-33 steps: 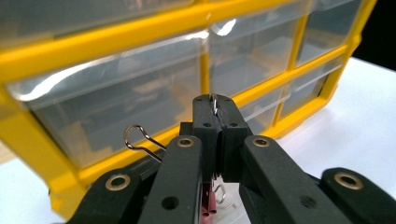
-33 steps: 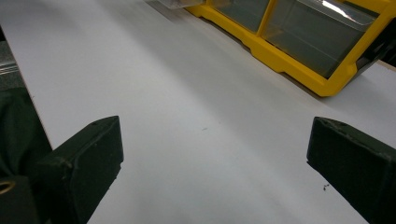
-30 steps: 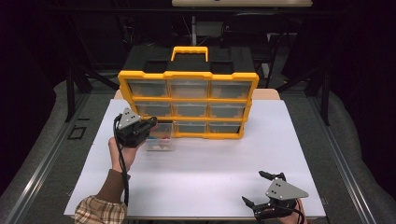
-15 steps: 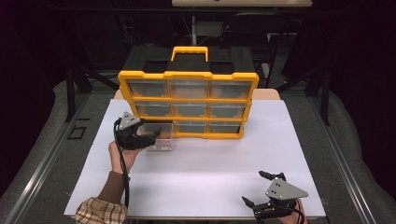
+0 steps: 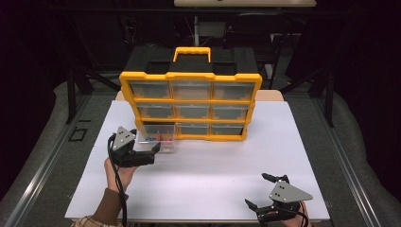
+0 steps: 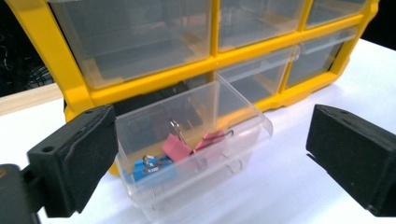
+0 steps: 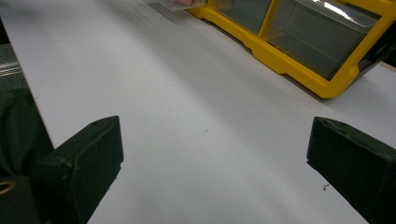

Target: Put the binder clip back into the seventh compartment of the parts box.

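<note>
A yellow organizer (image 5: pixel 189 106) with clear drawers stands upright at the back of the white table (image 5: pixel 213 170). Its bottom-left drawer (image 5: pixel 160 140) is pulled out onto the table. The left gripper view shows pink binder clips (image 6: pixel 189 145) and a blue one (image 6: pixel 152 169) inside the clear drawer (image 6: pixel 224 126). My left gripper (image 5: pixel 152 152) sits just in front of it. Its jaws have just been opening and now stand wide either side of the drawer (image 6: pixel 210 140) without touching it. My right gripper (image 5: pixel 256 189) rests open near the front right edge, with bare table between its jaws (image 7: pixel 212 154).
The organizer's yellow frame (image 6: pixel 154 81) and shut drawers rise right behind the pulled-out one. From the right gripper the organizer's lower corner (image 7: pixel 280 60) lies farther off. A black case with a yellow handle (image 5: pixel 192 51) stands behind the organizer. Dark floor surrounds the table.
My left gripper drew the drawer out, let go of it and backed off toward the person, its jaws now wide. The right gripper has kept still.
</note>
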Demonstrator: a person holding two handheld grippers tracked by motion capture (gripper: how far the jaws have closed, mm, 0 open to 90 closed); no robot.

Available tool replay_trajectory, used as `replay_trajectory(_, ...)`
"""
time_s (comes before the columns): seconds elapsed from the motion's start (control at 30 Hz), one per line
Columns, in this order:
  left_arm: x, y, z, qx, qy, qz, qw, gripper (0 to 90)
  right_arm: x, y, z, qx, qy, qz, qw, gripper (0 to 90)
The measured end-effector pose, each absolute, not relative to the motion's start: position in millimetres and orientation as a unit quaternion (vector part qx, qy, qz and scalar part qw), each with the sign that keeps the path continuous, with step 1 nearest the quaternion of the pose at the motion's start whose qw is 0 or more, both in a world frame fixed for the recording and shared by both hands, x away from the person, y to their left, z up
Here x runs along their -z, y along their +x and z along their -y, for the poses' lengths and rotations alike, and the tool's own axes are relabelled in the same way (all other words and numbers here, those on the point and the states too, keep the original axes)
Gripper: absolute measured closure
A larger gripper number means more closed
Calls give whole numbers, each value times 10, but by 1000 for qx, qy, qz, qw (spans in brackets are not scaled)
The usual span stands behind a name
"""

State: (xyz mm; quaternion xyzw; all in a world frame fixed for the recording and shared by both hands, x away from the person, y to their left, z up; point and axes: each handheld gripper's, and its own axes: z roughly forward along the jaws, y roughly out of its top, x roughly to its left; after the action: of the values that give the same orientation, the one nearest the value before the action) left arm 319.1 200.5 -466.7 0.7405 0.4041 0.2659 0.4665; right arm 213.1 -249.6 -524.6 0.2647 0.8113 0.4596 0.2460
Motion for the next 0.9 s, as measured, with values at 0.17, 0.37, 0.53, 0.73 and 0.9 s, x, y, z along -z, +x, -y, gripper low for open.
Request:
replay_trajectory(0.17, 4730, 3080, -1985, -268, 738, -402, 472, 0, 5246, 2132, 2498, -460, 264, -811, 247, 32)
replay_trajectory(0.37, 4818, 2954, -1907, -268, 747, -388, 468, 0, 5245, 2130, 2500, -461, 264, -810, 247, 32)
replay_trajectory(0.53, 4880, 2852, -1890, -266, 757, -377, 462, 0, 5244, 2129, 2502, -461, 264, -810, 247, 32)
replay_trajectory(0.73, 4952, 2695, -1918, -266, 757, -376, 464, 0, 5246, 2131, 2499, -461, 264, -810, 247, 31)
replay_trajectory(0.9, 4999, 2584, -1930, -263, 758, -374, 465, 0, 5245, 2129, 2494, -461, 264, -810, 248, 31)
